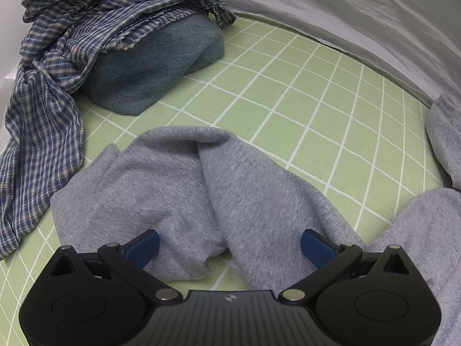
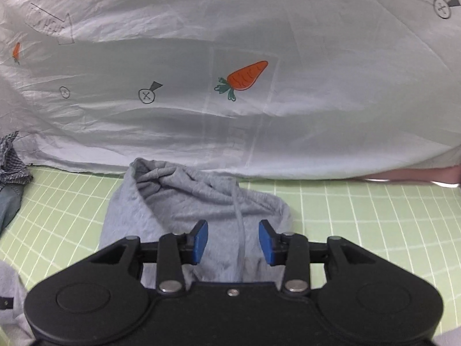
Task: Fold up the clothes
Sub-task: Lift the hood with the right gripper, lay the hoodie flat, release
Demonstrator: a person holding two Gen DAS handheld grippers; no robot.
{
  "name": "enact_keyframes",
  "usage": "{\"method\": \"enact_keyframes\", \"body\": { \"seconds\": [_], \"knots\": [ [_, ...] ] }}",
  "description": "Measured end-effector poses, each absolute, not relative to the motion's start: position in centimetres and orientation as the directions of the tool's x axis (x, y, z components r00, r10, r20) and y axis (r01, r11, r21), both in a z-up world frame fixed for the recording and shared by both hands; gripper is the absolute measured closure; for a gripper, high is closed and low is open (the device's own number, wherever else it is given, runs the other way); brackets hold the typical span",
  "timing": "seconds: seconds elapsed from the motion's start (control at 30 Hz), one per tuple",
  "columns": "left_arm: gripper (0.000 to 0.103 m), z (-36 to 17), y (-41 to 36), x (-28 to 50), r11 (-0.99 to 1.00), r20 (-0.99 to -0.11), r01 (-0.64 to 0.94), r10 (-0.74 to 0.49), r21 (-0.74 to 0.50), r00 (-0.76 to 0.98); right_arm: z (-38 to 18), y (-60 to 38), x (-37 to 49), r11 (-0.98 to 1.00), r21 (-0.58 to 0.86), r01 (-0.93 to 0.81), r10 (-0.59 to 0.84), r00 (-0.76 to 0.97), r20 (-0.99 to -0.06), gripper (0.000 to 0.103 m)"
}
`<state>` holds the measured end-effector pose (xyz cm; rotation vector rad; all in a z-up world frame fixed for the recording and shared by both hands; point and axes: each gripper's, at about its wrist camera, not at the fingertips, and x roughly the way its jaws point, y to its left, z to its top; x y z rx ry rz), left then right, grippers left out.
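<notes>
A grey knit garment (image 1: 184,190) lies rumpled on the green checked sheet (image 1: 317,109). My left gripper (image 1: 229,245) hovers over it with both blue pads wide apart, one fold running between them; it is open. In the right wrist view the garment's gathered waistband end (image 2: 196,199) with a pale drawstring (image 2: 240,230) lies just ahead. My right gripper (image 2: 232,242) is open, its blue pads either side of the drawstring, with the fabric beneath them.
A blue plaid shirt (image 1: 66,66) is heaped over folded denim (image 1: 161,66) at the far left. A white duvet with carrot prints (image 2: 247,76) borders the far side of the sheet. More grey fabric (image 1: 445,138) sits at the right edge.
</notes>
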<state>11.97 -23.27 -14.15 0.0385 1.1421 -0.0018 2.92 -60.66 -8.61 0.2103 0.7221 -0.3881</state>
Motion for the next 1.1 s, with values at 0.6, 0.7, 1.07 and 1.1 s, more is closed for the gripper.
{"method": "enact_keyframes", "body": {
  "seconds": [0.6, 0.7, 1.07, 1.1],
  "knots": [
    [0.0, -13.9, -23.3, 12.8, 1.0, -0.926, 0.002, 0.012, 0.014, 0.378, 0.9, -58.3, -5.4, 0.907, -0.018, 0.42, -0.38, 0.801, -0.463, 0.099],
    [0.0, -12.8, -22.9, 11.8, 0.999, -0.921, 0.002, -0.036, -0.038, 0.388, 1.7, -56.7, -9.5, 0.904, 0.01, 0.428, -0.368, 0.788, -0.493, 0.099],
    [0.0, -7.1, -19.7, 2.8, 0.995, -0.891, 0.083, -0.083, -0.051, 0.447, -4.1, -49.7, -19.9, 0.888, 0.066, 0.456, -0.275, 0.639, -0.718, 0.072],
    [0.0, -6.9, -19.3, 1.8, 0.995, -0.891, 0.084, -0.079, -0.047, 0.446, -3.7, -49.4, -20.8, 0.885, 0.077, 0.46, -0.277, 0.652, -0.706, 0.07]
  ]
}}
